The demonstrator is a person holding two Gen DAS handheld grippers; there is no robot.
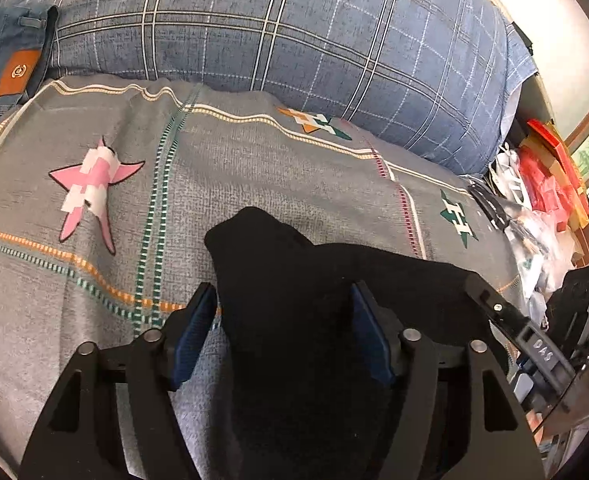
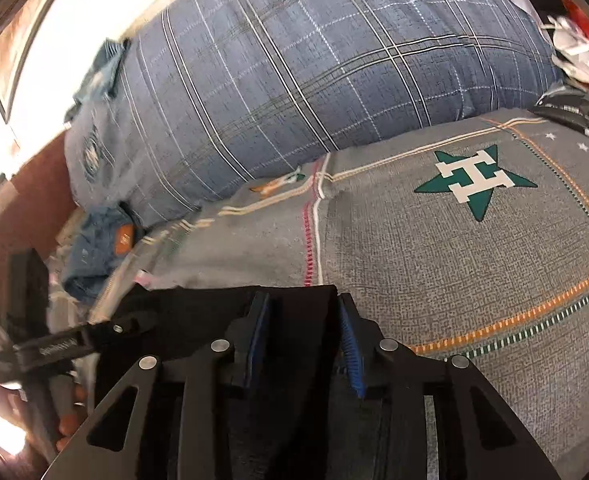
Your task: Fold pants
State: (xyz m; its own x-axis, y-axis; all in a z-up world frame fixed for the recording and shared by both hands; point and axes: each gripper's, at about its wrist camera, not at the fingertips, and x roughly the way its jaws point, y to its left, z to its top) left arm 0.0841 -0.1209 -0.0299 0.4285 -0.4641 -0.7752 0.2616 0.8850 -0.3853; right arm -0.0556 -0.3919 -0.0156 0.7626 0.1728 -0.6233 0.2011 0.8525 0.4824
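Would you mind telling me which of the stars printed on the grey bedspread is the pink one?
The pink star, left of the black pants in the left wrist view; the other large stars are green or orange-and-green.

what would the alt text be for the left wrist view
The left gripper stands open over black pants lying on a grey bedspread printed with stars, the dark cloth between its blue pads without being pinched. Behind lies a blue plaid duvet, with folded jeans at far left and the right gripper at the right edge.
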